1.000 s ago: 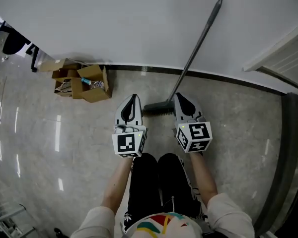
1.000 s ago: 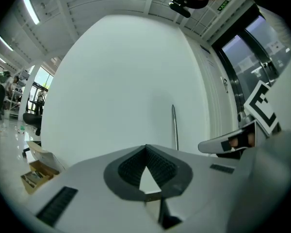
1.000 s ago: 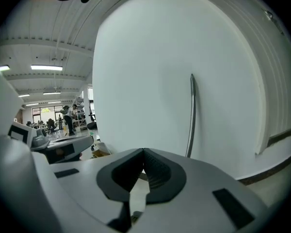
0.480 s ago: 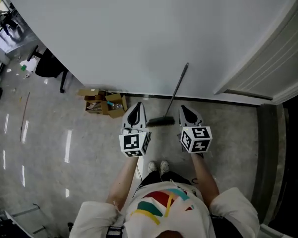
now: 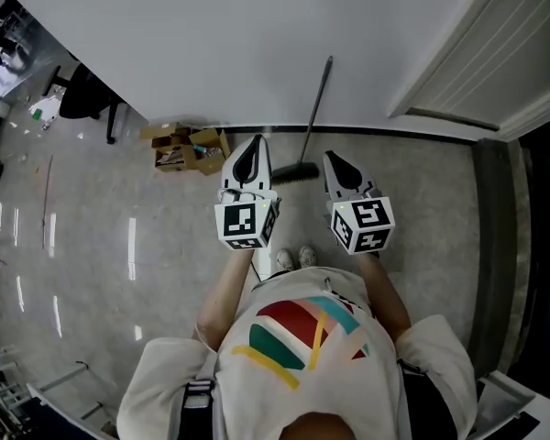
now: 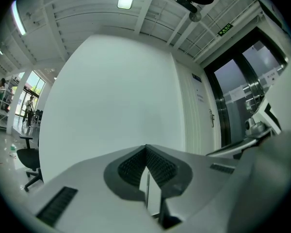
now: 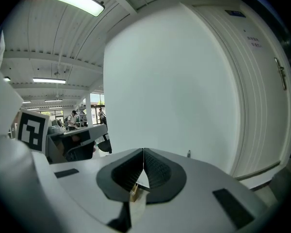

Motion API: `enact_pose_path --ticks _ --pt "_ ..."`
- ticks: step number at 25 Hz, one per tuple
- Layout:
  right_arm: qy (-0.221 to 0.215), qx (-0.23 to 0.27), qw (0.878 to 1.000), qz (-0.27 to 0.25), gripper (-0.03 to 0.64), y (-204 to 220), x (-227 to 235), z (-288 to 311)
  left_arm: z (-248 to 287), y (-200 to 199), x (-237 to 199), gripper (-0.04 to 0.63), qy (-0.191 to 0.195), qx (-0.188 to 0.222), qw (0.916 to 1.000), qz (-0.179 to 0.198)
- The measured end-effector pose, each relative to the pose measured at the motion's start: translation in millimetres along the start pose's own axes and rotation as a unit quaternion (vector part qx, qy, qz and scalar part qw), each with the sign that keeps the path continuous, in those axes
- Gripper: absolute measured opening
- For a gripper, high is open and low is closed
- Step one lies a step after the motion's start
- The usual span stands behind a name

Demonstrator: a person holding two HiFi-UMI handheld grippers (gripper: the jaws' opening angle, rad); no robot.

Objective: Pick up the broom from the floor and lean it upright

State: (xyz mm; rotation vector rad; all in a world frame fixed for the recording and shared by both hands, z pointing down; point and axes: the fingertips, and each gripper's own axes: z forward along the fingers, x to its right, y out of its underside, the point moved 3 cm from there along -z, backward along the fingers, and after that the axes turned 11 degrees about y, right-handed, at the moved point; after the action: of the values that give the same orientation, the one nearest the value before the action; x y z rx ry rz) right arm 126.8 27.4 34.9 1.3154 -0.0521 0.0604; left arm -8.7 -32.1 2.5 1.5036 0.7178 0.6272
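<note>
The broom stands upright against the white wall, its dark head on the floor at the skirting. No gripper touches it. My left gripper is held up level to the left of the broom head, jaws shut with nothing between them. My right gripper is at the same height to the right of the broom, also shut and empty. In the left gripper view the pads meet at the tip. In the right gripper view the closed tip faces the wall, and the broom's handle end pokes up just beyond it.
Open cardboard boxes sit on the floor by the wall at the left, with a black office chair further left. A white panelled door and a dark doorway are at the right. The person's shoes stand below the grippers.
The person has stood up, and both grippers have risen well above the floor, still shut. The broom stays leaning on the wall and looks smaller.
</note>
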Motion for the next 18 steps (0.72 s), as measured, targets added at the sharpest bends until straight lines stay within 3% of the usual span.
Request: enact_pose_path --ticks 9,18 --pt "-0.005 0.021 1.000 -0.016 0.012 -8 -1 -15 -4 -18 17 0.043 0.007 0.024 0.9996 0.014" --pt "0.005 0.028 0.999 -0.014 0.012 -17 12 -6 -3 -24 9 0.043 -0.001 0.026 0.9994 0.021"
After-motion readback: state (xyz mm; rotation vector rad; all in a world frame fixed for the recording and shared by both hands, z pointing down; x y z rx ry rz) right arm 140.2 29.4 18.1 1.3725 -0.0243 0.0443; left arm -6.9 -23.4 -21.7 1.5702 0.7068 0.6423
